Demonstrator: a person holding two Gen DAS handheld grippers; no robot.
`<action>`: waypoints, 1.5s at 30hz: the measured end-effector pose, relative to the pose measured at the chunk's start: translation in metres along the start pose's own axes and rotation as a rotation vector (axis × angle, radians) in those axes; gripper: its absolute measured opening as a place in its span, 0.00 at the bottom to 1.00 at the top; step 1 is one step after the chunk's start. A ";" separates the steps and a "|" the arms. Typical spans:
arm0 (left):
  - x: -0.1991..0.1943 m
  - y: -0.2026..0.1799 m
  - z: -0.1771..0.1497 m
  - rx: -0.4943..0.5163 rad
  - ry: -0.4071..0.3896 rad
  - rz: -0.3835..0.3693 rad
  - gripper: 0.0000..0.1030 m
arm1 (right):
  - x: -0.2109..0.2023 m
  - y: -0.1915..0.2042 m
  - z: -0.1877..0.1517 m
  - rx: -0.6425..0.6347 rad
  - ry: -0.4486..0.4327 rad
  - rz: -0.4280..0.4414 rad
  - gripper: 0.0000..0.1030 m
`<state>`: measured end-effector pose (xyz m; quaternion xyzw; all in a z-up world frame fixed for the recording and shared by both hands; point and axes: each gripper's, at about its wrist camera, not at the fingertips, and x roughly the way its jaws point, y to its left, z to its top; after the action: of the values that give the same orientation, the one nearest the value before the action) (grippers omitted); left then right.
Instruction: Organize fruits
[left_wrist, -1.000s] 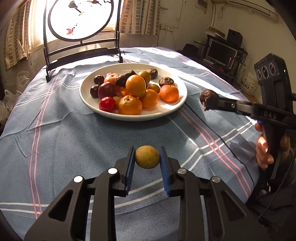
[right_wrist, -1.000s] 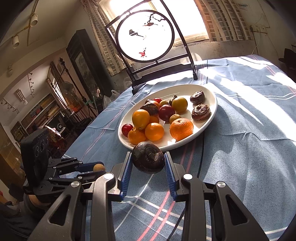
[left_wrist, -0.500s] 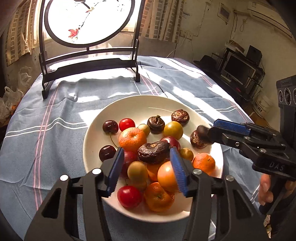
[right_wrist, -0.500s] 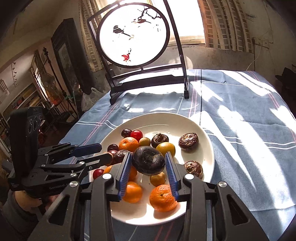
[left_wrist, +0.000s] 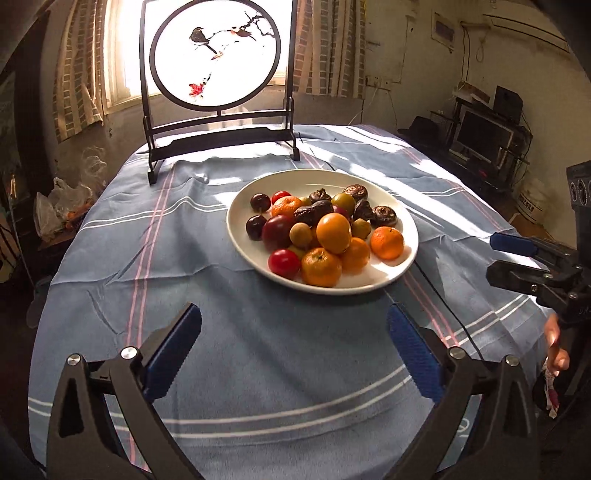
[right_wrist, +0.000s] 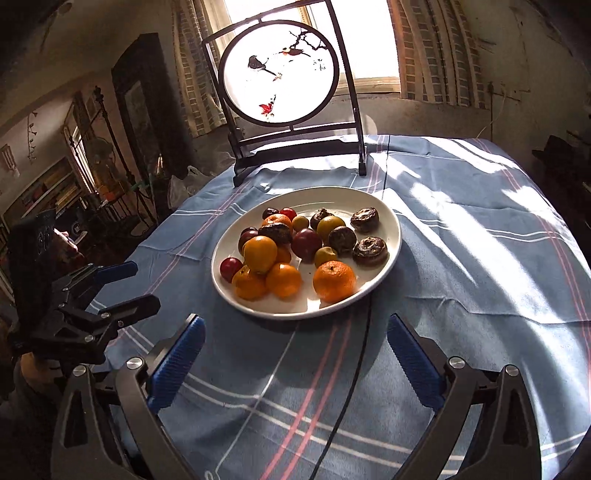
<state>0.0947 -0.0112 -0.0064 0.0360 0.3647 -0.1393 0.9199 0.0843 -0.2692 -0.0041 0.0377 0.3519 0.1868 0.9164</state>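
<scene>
Both the left gripper (left_wrist: 293, 345) and the right gripper (right_wrist: 295, 354) hang over the bench with jaws opening wide and nothing between them, while the fruits (left_wrist: 325, 230) lie heaped on the white plate (left_wrist: 408, 254). They look light, round and smooth — likely to roll or bruise — so each wants a gentle pinch across its widest part.

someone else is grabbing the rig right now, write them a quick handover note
Left gripper: jaws opening wide, nothing between them, over the blue cloth short of the plate.
Right gripper: same, opening and empty.
Fruit: all that shows is piled on the white plate: oranges, red and dark plums, small greenish fruits, brown wrinkled ones.
Done: no fruit lies loose on the cloth in either view.
Left: maybe nothing; check the table outside the views for strays.
</scene>
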 end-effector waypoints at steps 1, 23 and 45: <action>-0.007 0.002 -0.006 -0.013 0.007 0.010 0.95 | -0.009 -0.001 -0.006 0.001 -0.010 -0.013 0.96; -0.141 0.002 -0.047 -0.135 -0.174 0.269 0.95 | -0.136 -0.055 -0.056 0.047 -0.174 -0.251 0.96; -0.131 -0.002 -0.051 -0.140 -0.135 0.254 0.95 | -0.140 -0.050 -0.064 0.043 -0.175 -0.234 0.96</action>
<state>-0.0302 0.0251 0.0455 0.0084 0.3036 0.0019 0.9528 -0.0377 -0.3714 0.0266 0.0321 0.2766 0.0673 0.9581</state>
